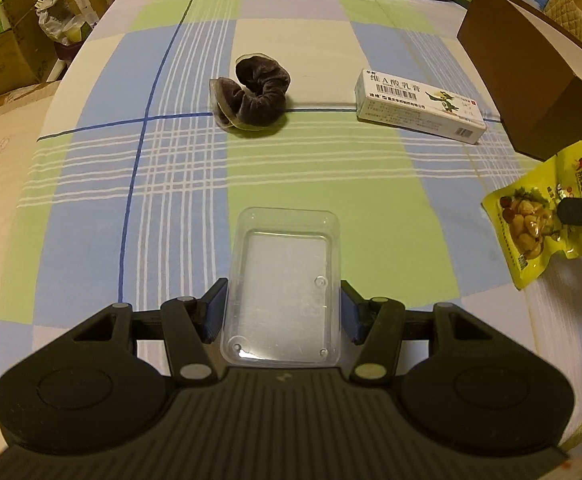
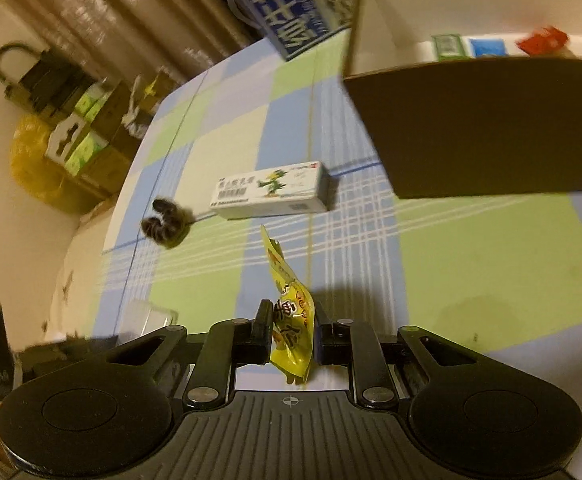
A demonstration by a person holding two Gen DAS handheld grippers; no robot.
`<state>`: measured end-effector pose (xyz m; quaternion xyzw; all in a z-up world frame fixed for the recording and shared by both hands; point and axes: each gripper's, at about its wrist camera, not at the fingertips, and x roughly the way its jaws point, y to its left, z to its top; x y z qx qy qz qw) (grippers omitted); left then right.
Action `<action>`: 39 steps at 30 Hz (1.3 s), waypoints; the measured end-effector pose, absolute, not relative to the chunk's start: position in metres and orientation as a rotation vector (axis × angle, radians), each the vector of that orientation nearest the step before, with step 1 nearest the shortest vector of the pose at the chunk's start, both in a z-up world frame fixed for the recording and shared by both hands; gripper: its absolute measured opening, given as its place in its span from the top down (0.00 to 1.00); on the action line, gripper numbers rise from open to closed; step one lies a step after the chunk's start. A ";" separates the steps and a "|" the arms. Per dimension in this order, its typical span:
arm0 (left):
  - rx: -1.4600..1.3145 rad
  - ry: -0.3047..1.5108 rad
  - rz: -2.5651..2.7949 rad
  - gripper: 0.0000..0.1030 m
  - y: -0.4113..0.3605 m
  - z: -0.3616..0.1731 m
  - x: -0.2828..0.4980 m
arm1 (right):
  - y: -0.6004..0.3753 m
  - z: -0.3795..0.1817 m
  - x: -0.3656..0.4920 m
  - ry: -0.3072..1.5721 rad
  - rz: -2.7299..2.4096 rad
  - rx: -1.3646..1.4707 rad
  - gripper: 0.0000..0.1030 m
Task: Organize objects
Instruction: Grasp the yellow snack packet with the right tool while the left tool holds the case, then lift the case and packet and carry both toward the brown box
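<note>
The right gripper [image 2: 291,336] is clamped on a yellow snack packet [image 2: 291,320], lifted below the brown box [image 2: 491,128] ahead to its right, so next comes carrying it over the rim, while the left gripper [image 1: 283,308] pinches a clear plastic tray [image 1: 283,284].

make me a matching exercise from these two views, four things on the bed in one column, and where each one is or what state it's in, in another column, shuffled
Things:
1. clear plastic tray
2. yellow snack packet
3. dark scrunchie
4. white medicine box

States:
A. lying flat on the checked sheet beside the brown box
B. pinched in the right gripper, off the sheet
C. between the fingers of the left gripper
D. curled up alone on the sheet, far side

Pairs: 1-C, 2-B, 3-D, 4-A
</note>
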<state>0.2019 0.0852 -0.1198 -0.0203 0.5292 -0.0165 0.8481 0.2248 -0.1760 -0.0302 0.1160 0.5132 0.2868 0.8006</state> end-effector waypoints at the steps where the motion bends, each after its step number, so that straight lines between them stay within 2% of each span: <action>1: -0.044 1.116 -0.032 0.50 0.085 -0.120 0.202 | -0.173 -0.029 0.225 1.103 0.623 0.237 0.85; 13: -0.063 1.107 -0.018 0.50 0.086 -0.120 0.201 | -0.131 -0.030 0.225 1.074 0.673 0.002 0.84; 39: -0.049 1.117 0.000 0.50 0.079 -0.118 0.207 | -0.139 -0.029 0.215 1.083 0.653 0.027 0.82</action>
